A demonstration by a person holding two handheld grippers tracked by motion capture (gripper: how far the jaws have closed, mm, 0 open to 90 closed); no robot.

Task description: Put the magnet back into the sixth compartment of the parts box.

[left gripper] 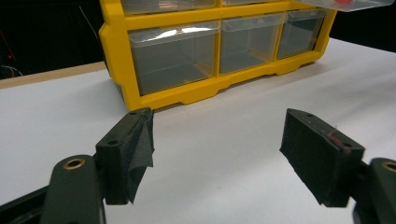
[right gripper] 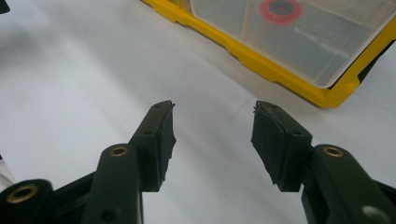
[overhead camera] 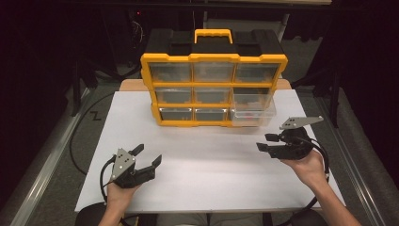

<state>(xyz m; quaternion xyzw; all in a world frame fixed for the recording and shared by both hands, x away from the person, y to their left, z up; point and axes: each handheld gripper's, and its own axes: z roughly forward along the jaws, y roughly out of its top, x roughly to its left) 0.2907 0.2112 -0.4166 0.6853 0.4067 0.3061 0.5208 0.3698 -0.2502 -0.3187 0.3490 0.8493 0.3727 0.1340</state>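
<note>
- Nearest in the high view: two forearms entering from the bottom edge, each hand holding a gripper above a white worktop. Left gripper low at the left, jaws spread wide, nothing between them. Right gripper at the right, turned sideways toward the middle, jaws partly apart and empty.
- Farther back in the same view: yellow organiser standing upright at the far side of the worktop, black top, yellow carry handle, three rows of three clear drawers facing the person. Bottom right drawer pulled forward out of the frame, its long axis running from the cabinet toward the person, open top up, just ahead of the right gripper and apart from it.
- Left gripper view: two black pads well apart over bare white surface, released, aimed at the organiser's lower left corner; closed clear drawers beyond.
- Right gripper view: pads parted, grasping nothing, pointing toward the pulled-out drawer; red ring lying inside it, small and partly cropped.
- Judged progress: drawer opened, item inside untouched; likely left to do is reaching in for the ring or pushing the drawer home, which cannot be told apart.
</note>
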